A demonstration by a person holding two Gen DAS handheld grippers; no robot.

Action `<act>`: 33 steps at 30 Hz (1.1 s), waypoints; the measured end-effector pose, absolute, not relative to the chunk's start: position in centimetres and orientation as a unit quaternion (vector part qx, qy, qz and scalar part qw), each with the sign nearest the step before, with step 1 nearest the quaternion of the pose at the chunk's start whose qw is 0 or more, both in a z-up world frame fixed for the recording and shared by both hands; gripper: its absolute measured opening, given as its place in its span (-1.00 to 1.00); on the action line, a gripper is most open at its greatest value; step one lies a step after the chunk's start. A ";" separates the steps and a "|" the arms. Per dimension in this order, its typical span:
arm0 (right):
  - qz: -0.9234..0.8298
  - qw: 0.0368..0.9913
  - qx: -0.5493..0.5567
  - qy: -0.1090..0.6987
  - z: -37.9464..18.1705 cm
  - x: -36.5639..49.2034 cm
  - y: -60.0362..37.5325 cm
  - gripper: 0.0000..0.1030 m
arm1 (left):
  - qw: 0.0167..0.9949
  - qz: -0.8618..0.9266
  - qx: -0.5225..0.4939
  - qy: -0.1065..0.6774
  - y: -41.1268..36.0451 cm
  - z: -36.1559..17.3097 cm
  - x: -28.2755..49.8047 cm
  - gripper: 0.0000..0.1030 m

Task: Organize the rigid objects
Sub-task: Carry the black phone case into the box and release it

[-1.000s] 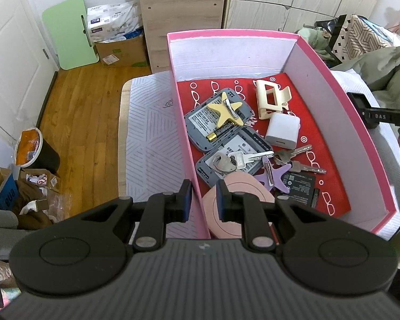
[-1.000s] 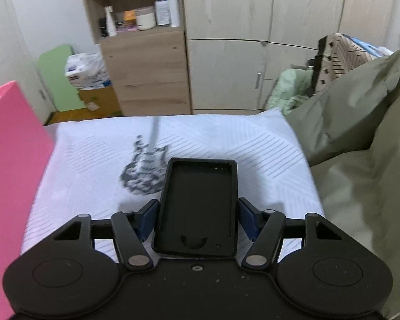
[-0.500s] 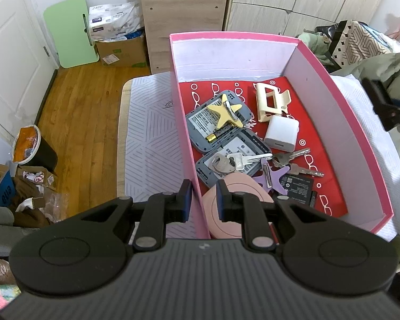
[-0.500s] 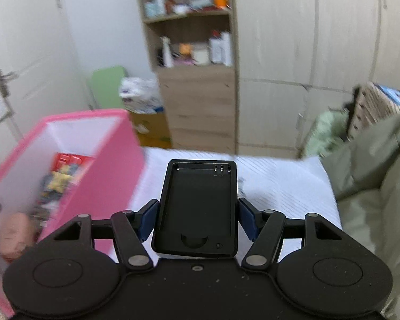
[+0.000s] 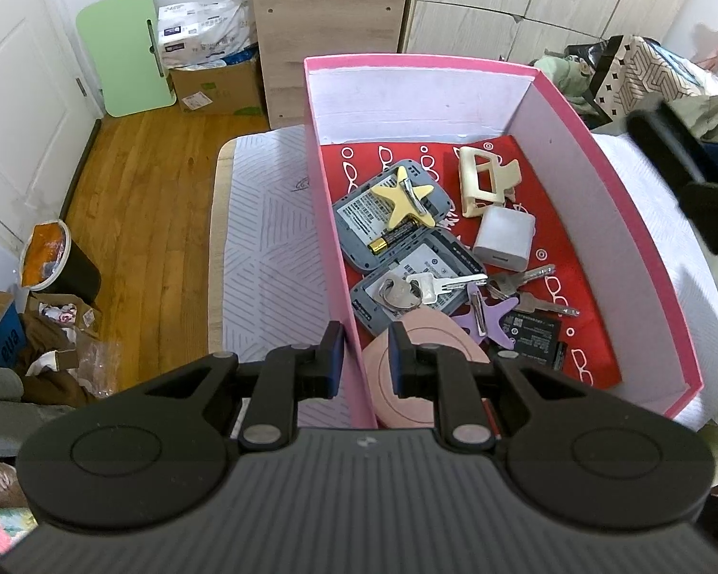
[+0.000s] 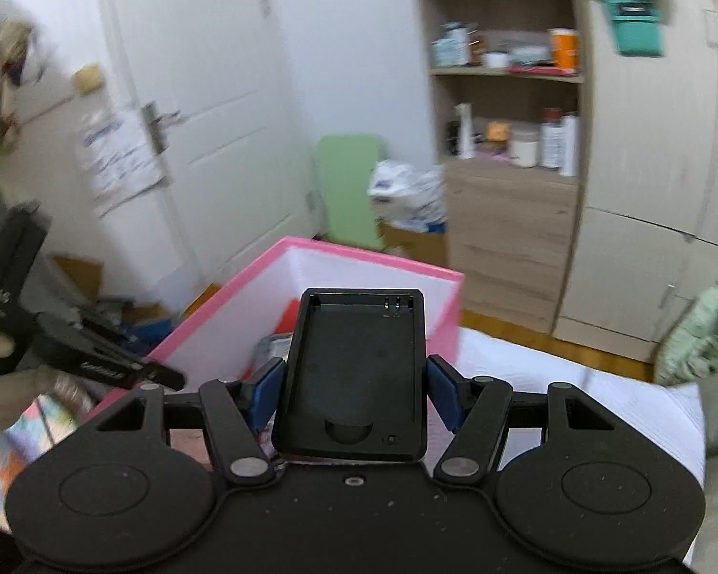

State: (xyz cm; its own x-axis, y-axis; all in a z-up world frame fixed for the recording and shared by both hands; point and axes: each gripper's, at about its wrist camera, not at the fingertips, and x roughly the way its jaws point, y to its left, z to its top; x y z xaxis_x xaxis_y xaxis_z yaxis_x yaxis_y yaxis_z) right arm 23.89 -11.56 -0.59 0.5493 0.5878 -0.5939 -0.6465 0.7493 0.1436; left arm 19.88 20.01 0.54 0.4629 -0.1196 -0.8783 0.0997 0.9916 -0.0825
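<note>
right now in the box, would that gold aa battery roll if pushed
Probably: the battery is a smooth cylinder lying on its side. It likely won't go far, since the yellow star clip lies against it. It looks stiff, dense for its size.

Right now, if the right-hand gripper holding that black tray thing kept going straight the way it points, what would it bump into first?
Probably the pink box. The right gripper, shut on the black tray, points toward the box's open top, so it would likely meet the far wall or the items inside. Depth is hard to judge in this blurred view.
</note>
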 end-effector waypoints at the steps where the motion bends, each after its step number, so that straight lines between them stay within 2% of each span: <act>1: 0.360 0.873 -0.056 0.324 -0.5 24.1 -10.8 0.33 | 0.856 -0.064 -0.012 0.513 20.1 0.5 19.9 -0.67; 8: 0.381 0.841 -0.050 0.381 -1.2 28.1 -6.2 0.28 | 0.859 -0.059 -0.025 0.507 20.2 0.4 19.7 -0.67; 11: 0.403 0.817 -0.033 0.411 -2.4 30.4 -3.5 0.00 | 0.860 -0.057 -0.028 0.506 20.2 0.4 19.6 -0.67; 13: 0.404 0.805 -0.043 0.431 -3.5 31.3 -2.0 -0.35 | 0.861 -0.055 -0.028 0.505 20.2 0.4 19.5 -0.67; 16: 0.409 0.802 -0.043 0.433 -4.3 31.6 -1.4 -0.57 | 0.861 -0.058 -0.035 0.504 20.4 0.4 19.4 -0.66; 24: 0.406 0.800 -0.059 0.439 -4.4 31.0 -1.8 -0.56 | 0.862 -0.064 -0.040 0.501 20.7 0.3 19.4 -0.64; 33: 0.411 0.811 -0.013 0.416 -4.0 27.6 -4.8 -0.51 | 0.862 -0.060 -0.039 0.501 20.4 0.3 19.3 -0.64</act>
State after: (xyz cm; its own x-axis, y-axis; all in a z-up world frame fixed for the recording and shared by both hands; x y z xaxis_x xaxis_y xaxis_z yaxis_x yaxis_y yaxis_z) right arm 27.64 -4.83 -4.04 0.3163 0.6561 -0.6851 -0.6772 0.6620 0.3213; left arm 19.31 20.42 0.28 0.4904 -0.1436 -0.8596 0.0649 0.9896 -0.1282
